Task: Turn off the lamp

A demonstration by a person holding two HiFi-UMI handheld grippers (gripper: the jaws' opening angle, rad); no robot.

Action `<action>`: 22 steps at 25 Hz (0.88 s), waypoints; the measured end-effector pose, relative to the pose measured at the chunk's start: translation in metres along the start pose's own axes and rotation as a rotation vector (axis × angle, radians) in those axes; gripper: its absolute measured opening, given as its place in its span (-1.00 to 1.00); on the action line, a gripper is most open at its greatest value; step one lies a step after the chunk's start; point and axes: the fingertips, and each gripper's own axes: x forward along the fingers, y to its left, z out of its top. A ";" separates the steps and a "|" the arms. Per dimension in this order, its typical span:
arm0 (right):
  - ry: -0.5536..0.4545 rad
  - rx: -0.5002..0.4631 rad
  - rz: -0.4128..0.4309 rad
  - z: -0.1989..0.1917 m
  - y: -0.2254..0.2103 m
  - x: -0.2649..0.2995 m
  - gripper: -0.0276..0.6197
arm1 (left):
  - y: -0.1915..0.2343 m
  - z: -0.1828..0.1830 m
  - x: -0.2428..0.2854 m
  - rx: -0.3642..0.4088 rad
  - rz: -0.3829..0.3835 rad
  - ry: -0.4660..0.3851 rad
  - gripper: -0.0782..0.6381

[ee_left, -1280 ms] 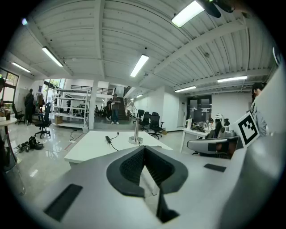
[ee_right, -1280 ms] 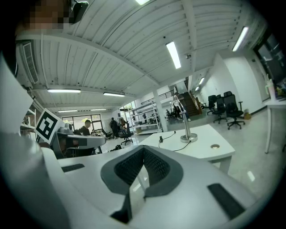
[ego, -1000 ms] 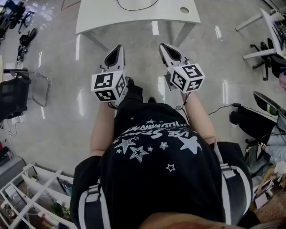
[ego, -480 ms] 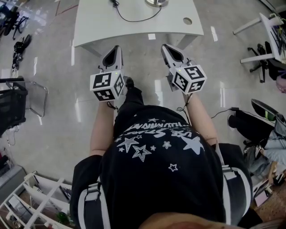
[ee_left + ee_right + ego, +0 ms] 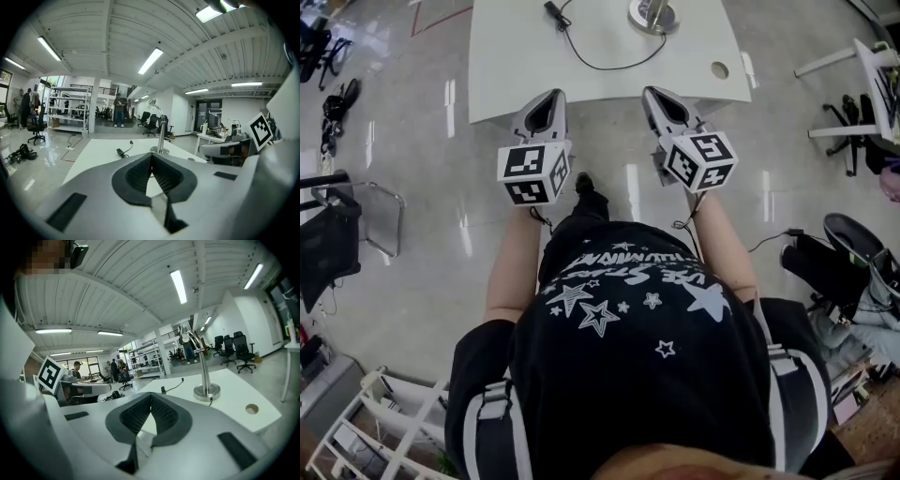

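The lamp stands on a white table; it has a round metal base and a thin chrome pole. A black cord runs from the base to an inline switch lying on the tabletop to its left. In the left gripper view the lamp and the switch lie ahead, out of reach. My left gripper is held at the table's near edge, shut and empty. Beside it my right gripper is also shut with nothing in it.
A round cable hole sits in the table's near right corner. A black chair stands at the left, a white shelf rack at the lower left, another desk and chairs at the right. People stand far off in the hall.
The table has drawn nearer in the head view and the lamp base and switch have come into sight. Both grippers moved forward together, from over bare floor to the table's near edge.
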 end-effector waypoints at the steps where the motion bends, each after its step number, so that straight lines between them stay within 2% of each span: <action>1: 0.002 -0.004 0.000 0.001 0.003 0.009 -0.90 | 0.009 0.001 0.003 -0.003 -0.004 0.000 -0.75; 11: 0.014 -0.032 -0.045 0.020 0.014 0.078 -0.90 | 0.076 0.008 0.035 -0.050 -0.033 0.007 -0.75; 22: 0.007 -0.008 -0.077 0.029 0.006 0.112 -0.90 | 0.102 0.003 0.063 -0.088 -0.048 0.040 -0.75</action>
